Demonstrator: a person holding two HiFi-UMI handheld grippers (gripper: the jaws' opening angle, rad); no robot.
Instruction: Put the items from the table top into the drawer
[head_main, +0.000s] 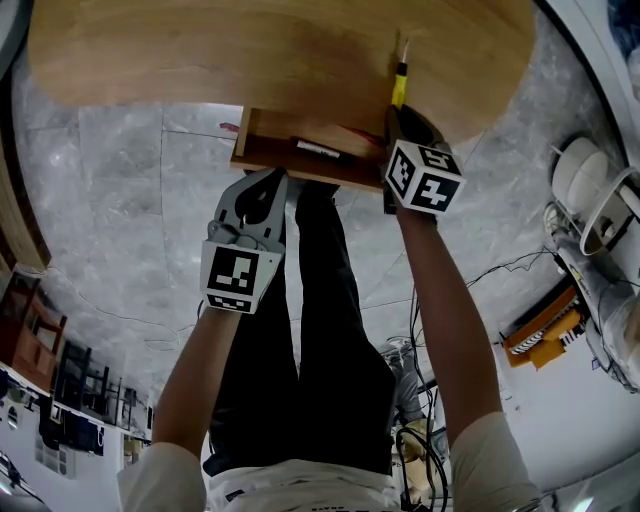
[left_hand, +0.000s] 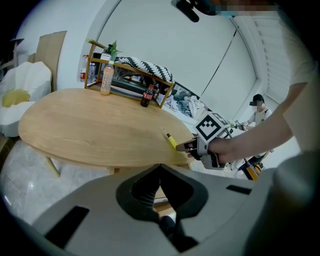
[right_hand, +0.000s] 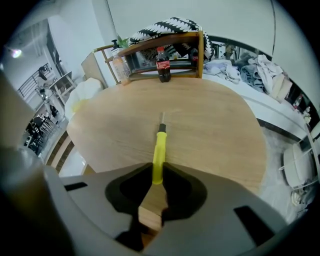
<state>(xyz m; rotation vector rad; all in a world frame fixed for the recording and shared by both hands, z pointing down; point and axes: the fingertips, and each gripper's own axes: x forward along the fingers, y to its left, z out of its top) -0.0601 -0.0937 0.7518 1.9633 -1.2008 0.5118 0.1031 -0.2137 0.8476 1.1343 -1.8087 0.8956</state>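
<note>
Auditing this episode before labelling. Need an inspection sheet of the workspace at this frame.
Surface: oval light-wood table, mostly bare.
Job's things: yellow-handled screwdriver lying near the table's front edge; open wooden drawer under that edge, contents unclear.
Clutter: wooden rack at the far edge; dark cola bottle and pale orange bottle beside it.
Grippers: right tool closed on the screwdriver's handle; left tool shut, empty, just outside the drawer front.
Cables: black cables on the floor.
Surroundings: grey marble floor.
</note>
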